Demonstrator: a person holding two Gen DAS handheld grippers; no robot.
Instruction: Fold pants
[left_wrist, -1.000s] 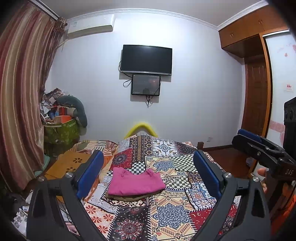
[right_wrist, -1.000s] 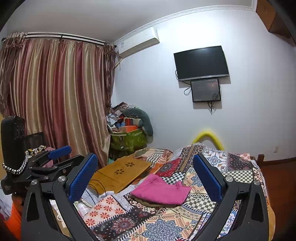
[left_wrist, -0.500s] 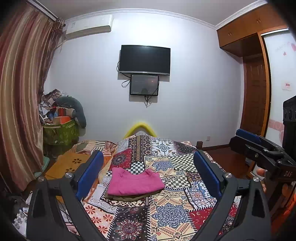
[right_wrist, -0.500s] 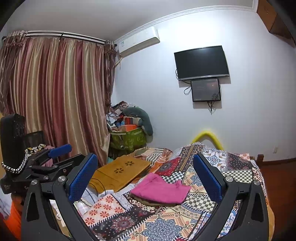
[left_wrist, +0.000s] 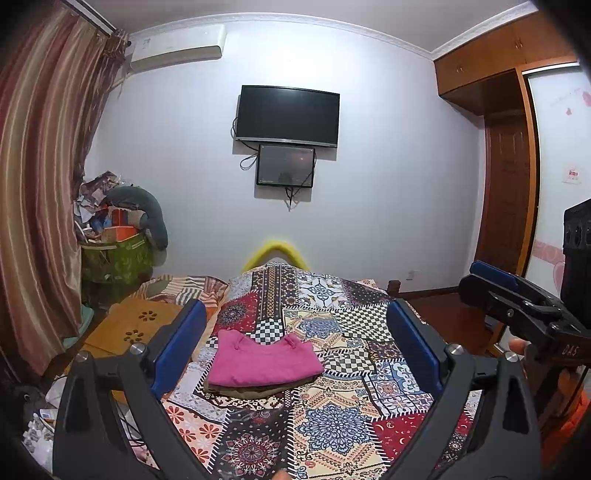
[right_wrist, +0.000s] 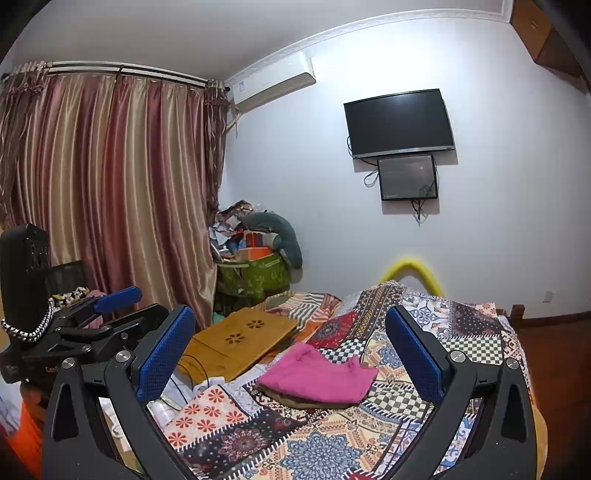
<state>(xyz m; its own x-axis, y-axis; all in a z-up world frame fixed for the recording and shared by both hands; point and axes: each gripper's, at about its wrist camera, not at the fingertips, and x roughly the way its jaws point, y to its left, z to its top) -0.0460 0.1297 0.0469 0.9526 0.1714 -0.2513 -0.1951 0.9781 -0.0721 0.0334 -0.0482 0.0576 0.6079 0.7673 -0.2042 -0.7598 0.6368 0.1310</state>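
Both tools, left tool (left_wrist: 295, 343) and right tool (right_wrist: 291, 347), spread and empty, high above folded pink pants (left_wrist: 263, 360) near patchwork bed's (left_wrist: 332, 435) left edge; could topple stack onto olive garment (right_wrist: 303, 400) beneath if grabbed carelessly.

Folded magenta-pink fabric garment (left_wrist: 264, 360) lies atop an olive-brown folded cloth (left_wrist: 258, 390). Patchwork bedspread (left_wrist: 332, 424): red, navy, cream florals and black-white checks. Tool pads (left_wrist: 177, 345): blue.

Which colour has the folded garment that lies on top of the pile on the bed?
Pink; the left wrist view shows it best.
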